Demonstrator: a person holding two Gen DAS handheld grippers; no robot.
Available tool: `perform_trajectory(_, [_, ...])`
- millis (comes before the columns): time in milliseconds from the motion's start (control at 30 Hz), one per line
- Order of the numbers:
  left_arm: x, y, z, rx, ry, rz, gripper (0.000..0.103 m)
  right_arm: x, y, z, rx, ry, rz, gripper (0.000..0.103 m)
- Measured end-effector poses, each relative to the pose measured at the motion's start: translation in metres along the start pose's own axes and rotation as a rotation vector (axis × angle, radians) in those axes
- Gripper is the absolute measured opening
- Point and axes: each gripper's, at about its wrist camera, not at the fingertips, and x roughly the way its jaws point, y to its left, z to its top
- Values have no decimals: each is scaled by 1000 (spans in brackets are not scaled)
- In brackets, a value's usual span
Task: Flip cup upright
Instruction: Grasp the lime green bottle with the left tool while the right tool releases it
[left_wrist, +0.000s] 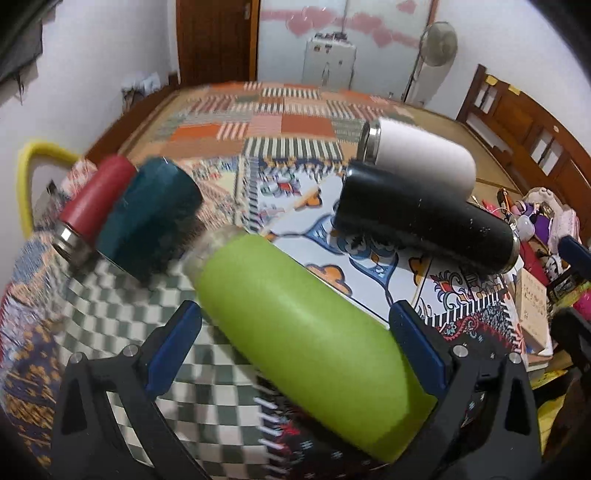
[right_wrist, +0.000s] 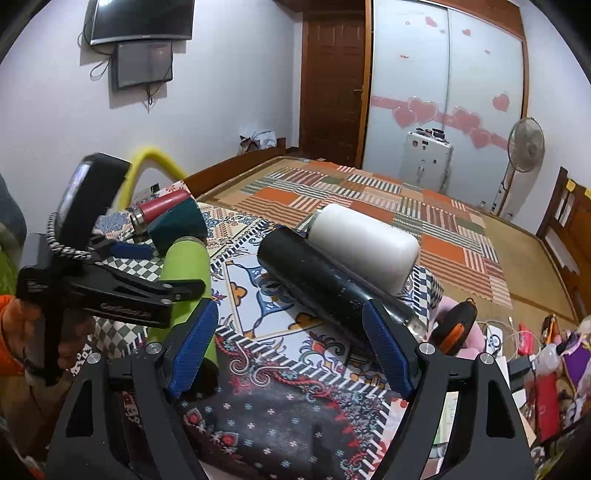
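Fingers (left_wrist: 177, 347) of the left gripper (left_wrist: 295, 354) stand wide apart on either side of the green cup (left_wrist: 295, 328), which lies on its side on the patterned cloth (left_wrist: 280, 192); the pads look close to the body but a firm hold is not evident, and motion blur hides any contact. To do this step well, I judge the pads should close across the middle of the body, squarely, so the cup does not twist as its mouth end swings up, and it should be set down on flat cloth.

Right gripper (right_wrist: 291, 347) hangs open and empty over the cloth, its fingers (right_wrist: 388, 350) near the black cup (right_wrist: 332, 280) without touching it for certain.

Black cup lies on its side, with the white cup (left_wrist: 421, 155) against it behind. Teal cup (left_wrist: 155, 221) and red cup (left_wrist: 96, 199) lie together to the left. All 4 sit close enough that the green cup's upward swing could clip the teal one. Clutter (right_wrist: 546, 354) crowds the right edge.
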Motion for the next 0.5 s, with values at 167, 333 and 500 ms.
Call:
perform_trajectory(167, [6, -3, 1, 4, 7, 18, 103, 4, -13, -7, 44, -1, 47, 78])
perform_trajectory(333, [4, -2, 6, 87, -3, -15, 84, 8, -14, -13, 54, -1, 74, 79])
perform_trajectory(500, [-2, 0, 7, 231, 2, -3, 69, 5, -11, -14, 52, -23, 85, 78])
